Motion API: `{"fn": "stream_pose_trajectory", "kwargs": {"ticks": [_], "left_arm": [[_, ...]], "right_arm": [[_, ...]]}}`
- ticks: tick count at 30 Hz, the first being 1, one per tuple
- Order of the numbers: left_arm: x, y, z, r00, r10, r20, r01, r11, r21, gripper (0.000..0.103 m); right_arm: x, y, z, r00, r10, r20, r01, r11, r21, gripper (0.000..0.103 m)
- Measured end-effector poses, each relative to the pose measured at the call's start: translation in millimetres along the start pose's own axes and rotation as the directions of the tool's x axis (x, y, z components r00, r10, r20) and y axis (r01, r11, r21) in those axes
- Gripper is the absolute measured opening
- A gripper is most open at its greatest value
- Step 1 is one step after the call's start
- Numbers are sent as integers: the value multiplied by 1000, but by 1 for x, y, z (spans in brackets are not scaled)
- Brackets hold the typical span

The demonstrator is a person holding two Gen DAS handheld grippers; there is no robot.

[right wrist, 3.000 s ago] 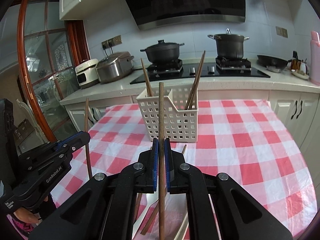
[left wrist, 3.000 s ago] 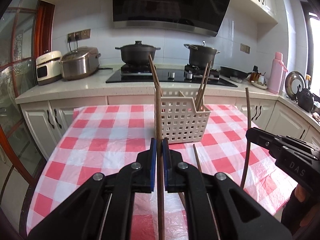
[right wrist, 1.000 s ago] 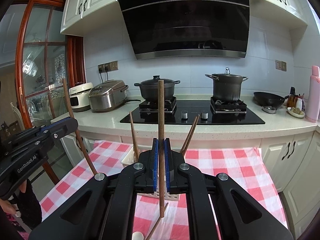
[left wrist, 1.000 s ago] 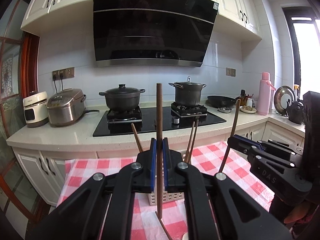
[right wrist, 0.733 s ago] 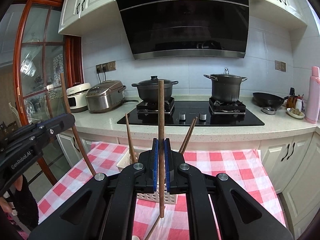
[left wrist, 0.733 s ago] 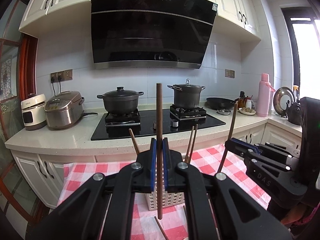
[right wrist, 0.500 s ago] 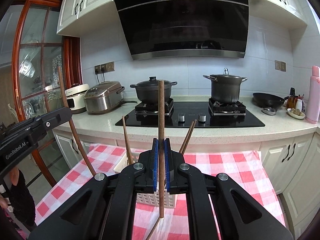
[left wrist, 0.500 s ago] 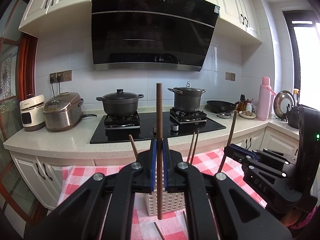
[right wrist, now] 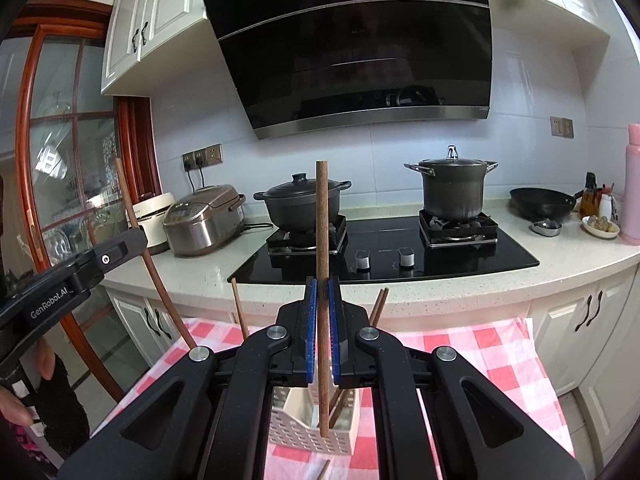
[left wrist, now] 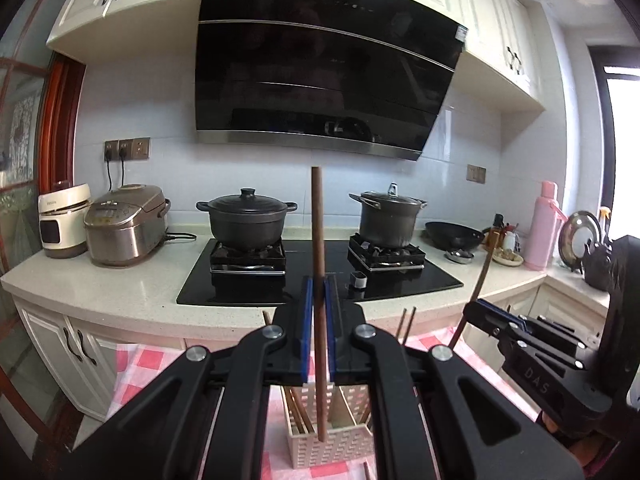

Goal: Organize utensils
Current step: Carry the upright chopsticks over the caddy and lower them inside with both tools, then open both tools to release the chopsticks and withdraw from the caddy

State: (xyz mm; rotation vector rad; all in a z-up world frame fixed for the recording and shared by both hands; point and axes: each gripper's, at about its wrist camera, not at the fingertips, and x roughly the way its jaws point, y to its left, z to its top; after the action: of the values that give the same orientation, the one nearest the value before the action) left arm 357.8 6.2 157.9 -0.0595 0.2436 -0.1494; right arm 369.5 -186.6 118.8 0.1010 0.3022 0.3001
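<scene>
Left wrist view: left claw (left wrist: 319, 312) clenched on a brown wooden chopstick (left wrist: 318, 264), held upright, its lower tip hanging right over the open top of the white perforated utensil basket (left wrist: 332, 446), about at rim level near the front wall; cannot tell if it touches. More chopsticks lean inside the basket at left, two tips (left wrist: 408, 322) poke up at right. Basket sits on the red-check tablecloth surface (left wrist: 132, 364); bare cloth to the left of it, surface edge close to the white cabinets. Right claw (left wrist: 480, 312) enters from the right, grasping a tilted chopstick (left wrist: 476, 292), apart from the basket. Right wrist view: right claw (right wrist: 323, 320) closed on a second upright chopstick (right wrist: 322, 240), lower tip at the basket (right wrist: 304, 436) front rim, over the opening. Leaning chopsticks (right wrist: 240, 312) rise on both sides behind the claw. Left claw (right wrist: 136, 240) at far left grips its slanted chopstick (right wrist: 148, 256), off to the basket's left. Open checked cloth (right wrist: 500, 356) to the right; far edge of the surface abuts the countertop cabinets.
</scene>
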Motion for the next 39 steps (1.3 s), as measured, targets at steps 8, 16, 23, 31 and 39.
{"fn": "stream_pose_trajectory", "kwargs": {"ticks": [8, 16, 23, 31, 39], "left_arm": [[29, 17, 4, 999, 32, -5, -32, 998, -55, 6], [37, 24, 7, 1000, 22, -1, -22, 998, -63, 6], [66, 25, -16, 997, 14, -74, -19, 997, -76, 6], [105, 31, -60, 977, -7, -214, -13, 996, -91, 6], [116, 36, -85, 965, 19, -260, -33, 998, -51, 7]], "right_arm": [[23, -3, -2, 1000, -9, -5, 9, 1000, 14, 6], [39, -7, -8, 999, -17, -30, 18, 1000, 22, 6], [56, -2, -21, 996, -16, -90, 17, 1000, 7, 6], [82, 0, -42, 983, -24, -181, 24, 1000, -5, 6], [96, -5, -58, 975, -29, -219, 30, 1000, 4, 7]]}}
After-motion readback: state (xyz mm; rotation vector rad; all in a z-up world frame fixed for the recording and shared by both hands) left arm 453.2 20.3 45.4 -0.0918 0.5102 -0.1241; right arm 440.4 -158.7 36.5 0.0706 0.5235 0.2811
